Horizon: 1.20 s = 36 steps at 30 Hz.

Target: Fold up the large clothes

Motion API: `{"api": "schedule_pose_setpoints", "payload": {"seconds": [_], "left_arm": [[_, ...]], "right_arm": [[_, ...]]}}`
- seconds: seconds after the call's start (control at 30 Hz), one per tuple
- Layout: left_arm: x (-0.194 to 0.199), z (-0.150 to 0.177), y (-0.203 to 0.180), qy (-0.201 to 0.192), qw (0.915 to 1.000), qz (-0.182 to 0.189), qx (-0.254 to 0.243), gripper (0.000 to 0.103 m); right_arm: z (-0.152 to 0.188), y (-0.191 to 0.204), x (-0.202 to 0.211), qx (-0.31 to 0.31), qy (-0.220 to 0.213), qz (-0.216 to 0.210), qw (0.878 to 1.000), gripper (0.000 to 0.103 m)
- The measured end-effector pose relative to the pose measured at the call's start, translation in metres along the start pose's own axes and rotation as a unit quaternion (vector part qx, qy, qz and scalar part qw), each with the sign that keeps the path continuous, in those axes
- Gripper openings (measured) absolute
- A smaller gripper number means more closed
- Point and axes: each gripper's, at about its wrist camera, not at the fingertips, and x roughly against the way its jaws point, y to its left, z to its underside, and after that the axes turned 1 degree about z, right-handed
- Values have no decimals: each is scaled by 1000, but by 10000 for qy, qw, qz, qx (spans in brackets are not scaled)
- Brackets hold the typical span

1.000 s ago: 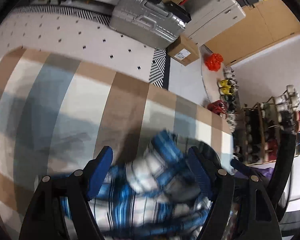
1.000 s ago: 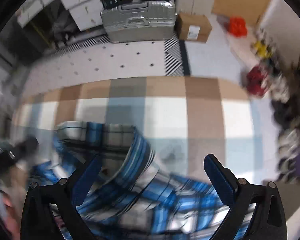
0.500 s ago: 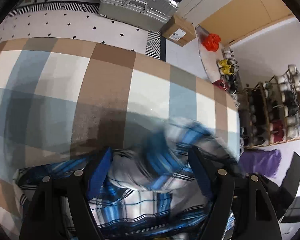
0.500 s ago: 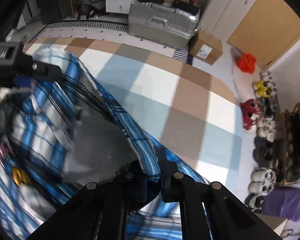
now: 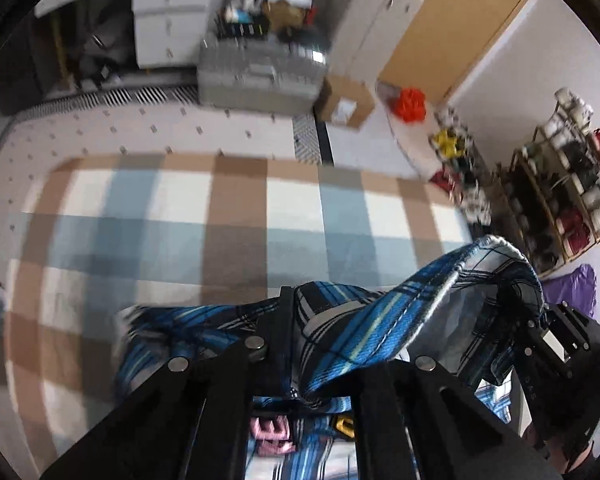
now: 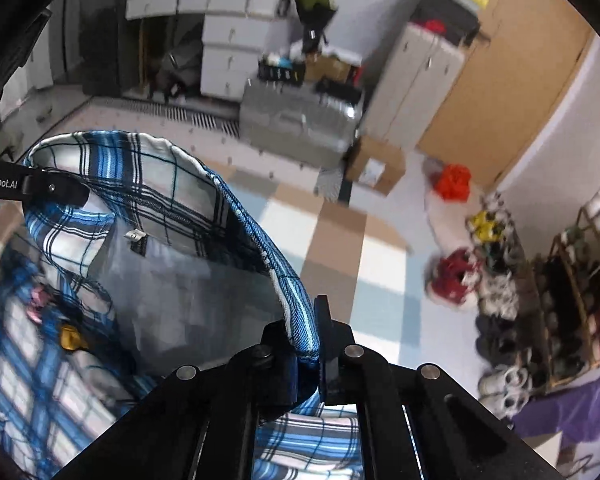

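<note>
A blue, white and black plaid shirt [image 5: 380, 328] hangs between my two grippers above a checked brown, blue and white cloth [image 5: 236, 232]. My left gripper [image 5: 294, 344] is shut on the shirt's edge near the collar. My right gripper [image 6: 310, 344] is shut on the shirt's blue striped hem; the shirt [image 6: 148, 208] opens out to its left, grey lining and label showing. The right gripper also shows at the right edge of the left wrist view [image 5: 556, 344], and the left one at the left edge of the right wrist view [image 6: 56, 190].
Beyond the checked cloth lies a white dotted rug [image 5: 148, 132]. A silver suitcase [image 5: 256, 80], a cardboard box [image 5: 346, 104] and white drawers [image 5: 172, 20] stand at the back. A shoe rack [image 5: 564, 184] and loose shoes [image 6: 456, 276] are on the right.
The left gripper has closed on the shirt. Both grippers have lifted the shirt off the cloth, and the views have tilted up toward the room.
</note>
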Motion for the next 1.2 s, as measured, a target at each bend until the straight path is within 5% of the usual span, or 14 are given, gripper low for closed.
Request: {"api": "schedule_pose_setpoints", "payload": {"seconds": [0.2,0.5,0.63,0.8,1.0,1.2], "left_arm": [[89,60,-7,-831,9957,402,-117,2],[132,191,-23,-1386,9863,674,-596,2],[120,235,-18,-1248,9880,708,-574,2],[93,263,-6,-890,9928,712,-362,2],[56,275,-3,-522,9966,537,-355,2],[47,273,6,-521,9969,483,-335,3]], "right_arm": [[14,0,89,-30,-650,124,9978,6],[132,31,183,-174,-716,369,9966,6],[191,50,183,-302,-276,433,9982,6],[240,58,168,-1050,376,-3,9938,6],[277,50,121,-2141,1240,-829,9654,6],[289,49,106,-2808,1338,-1775,9337,6]]}}
